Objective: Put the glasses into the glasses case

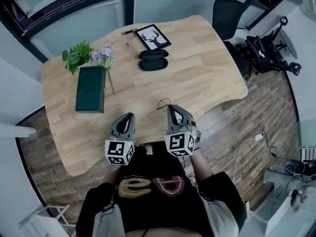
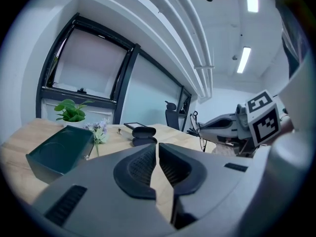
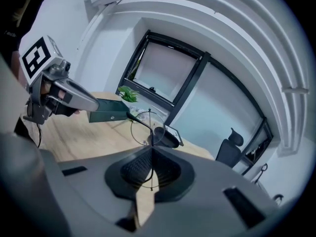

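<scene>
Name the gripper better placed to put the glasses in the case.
Right: the right gripper is shut on the thin round wire-frame glasses; the left gripper is shut, empty. The black oval glasses case lies ahead.

On the tabletop (image 1: 197,68), the glasses case (image 1: 153,60) lies towards the far side near the middle, with a picture frame (image 1: 153,37) just behind it. Left of the case lie flowers (image 1: 105,58), then a box (image 1: 90,89) — a plant (image 1: 76,56) stands at its far end. Over the near edge, the left gripper (image 1: 129,116) is beside the right gripper (image 1: 171,107), whose jaws pinch the glasses (image 3: 148,127). A chair (image 1: 228,11) stands beyond the far right corner.
</scene>
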